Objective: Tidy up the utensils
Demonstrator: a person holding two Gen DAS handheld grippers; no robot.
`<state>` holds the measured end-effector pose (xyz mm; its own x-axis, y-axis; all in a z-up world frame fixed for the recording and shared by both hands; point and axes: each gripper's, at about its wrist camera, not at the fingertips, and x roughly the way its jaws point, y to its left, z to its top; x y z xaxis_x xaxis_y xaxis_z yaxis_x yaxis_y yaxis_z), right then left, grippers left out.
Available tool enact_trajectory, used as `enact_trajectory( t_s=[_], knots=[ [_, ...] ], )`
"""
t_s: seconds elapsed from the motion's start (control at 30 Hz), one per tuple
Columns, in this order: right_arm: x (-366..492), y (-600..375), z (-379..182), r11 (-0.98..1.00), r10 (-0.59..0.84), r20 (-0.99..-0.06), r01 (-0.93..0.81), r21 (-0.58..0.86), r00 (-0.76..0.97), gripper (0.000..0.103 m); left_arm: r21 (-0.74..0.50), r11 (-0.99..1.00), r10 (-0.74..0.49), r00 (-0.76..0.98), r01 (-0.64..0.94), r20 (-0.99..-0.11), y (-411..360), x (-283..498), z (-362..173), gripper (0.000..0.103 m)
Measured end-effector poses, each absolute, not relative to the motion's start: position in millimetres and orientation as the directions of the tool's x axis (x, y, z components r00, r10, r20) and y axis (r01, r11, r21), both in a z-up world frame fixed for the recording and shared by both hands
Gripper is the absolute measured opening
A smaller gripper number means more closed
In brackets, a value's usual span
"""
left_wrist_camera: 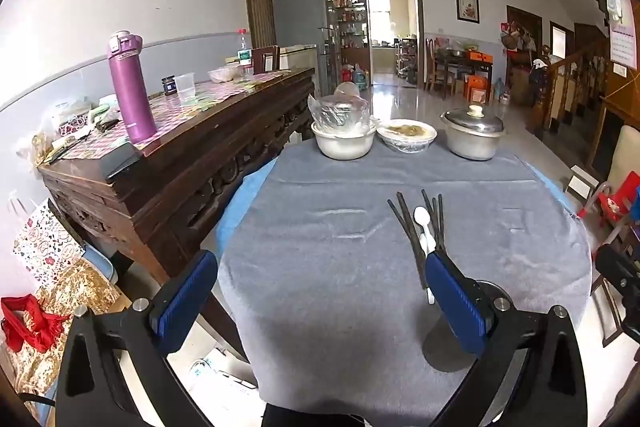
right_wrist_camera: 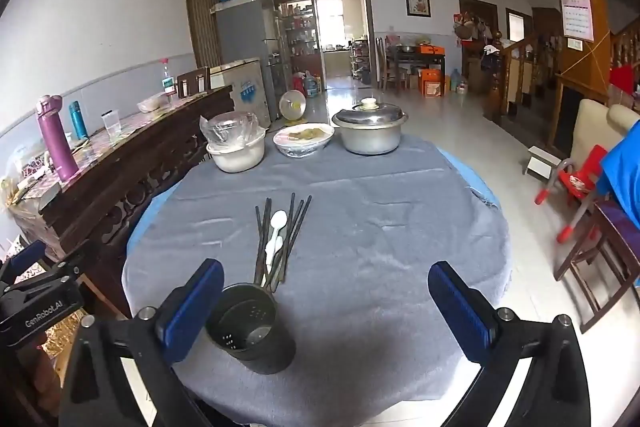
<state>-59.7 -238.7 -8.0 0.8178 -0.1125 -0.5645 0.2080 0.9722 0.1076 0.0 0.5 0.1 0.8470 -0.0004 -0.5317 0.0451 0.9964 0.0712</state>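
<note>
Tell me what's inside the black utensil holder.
The holder looks empty: only its perforated bottom shows. The chopsticks and spoons lie on the cloth behind it. The near inner wall is hidden.

Round table (right_wrist_camera: pixel 400 227) covered by a grey cloth (right_wrist_camera: pixel 360 267) laid over a blue under-cover visible at the rim. Landmark: the dark perforated utensil holder (right_wrist_camera: pixel 250 327), upright on the cloth near the table's front edge. Just beyond the holder, reaching its rim, lies a bundle of dark chopsticks (right_wrist_camera: pixel 288 231) fanned away from it, with white plastic spoons (right_wrist_camera: pixel 277 227) lying among them. Well beyond the holder, along the far edge, stand three vessels: far left, a white basin (right_wrist_camera: pixel 236 157) holding a plastic-wrapped bowl; centre, a film-covered dish of food (right_wrist_camera: pixel 303 139); right, a lidded metal pot (right_wrist_camera: pixel 370 131).
</note>
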Motion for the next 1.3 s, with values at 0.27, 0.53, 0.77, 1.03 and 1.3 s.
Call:
enact_trajectory(
  t_s=[0.27,0.53,0.77,1.03,1.3],
  knots=[
    [-63,-227,-9,0.971,-0.133,-0.546,0.22,0.097,0.827,0.103,0.069,0.996,-0.006,0.855,0.049,-0.518,4,-10,-3,0.103],
    [-67,-223,-7,0.973,-0.159,-0.527,0.224,0.061,0.835,0.103,0.074,0.996,-0.004,0.839,0.052,-0.545,4,-7,-2,0.103],
    [-70,-219,-6,0.975,-0.168,-0.513,0.219,0.04,0.842,0.103,0.071,0.996,-0.005,0.845,0.051,-0.535,6,-6,-2,0.103],
    [-72,-220,-5,0.974,-0.172,-0.507,0.223,0.042,0.845,0.103,0.078,0.996,-0.001,0.847,0.05,-0.532,7,-6,-4,0.103],
    [-70,-219,-6,0.974,-0.168,-0.511,0.221,0.044,0.843,0.103,0.076,0.996,-0.001,0.841,0.05,-0.541,8,-6,-4,0.103]
  ],
)
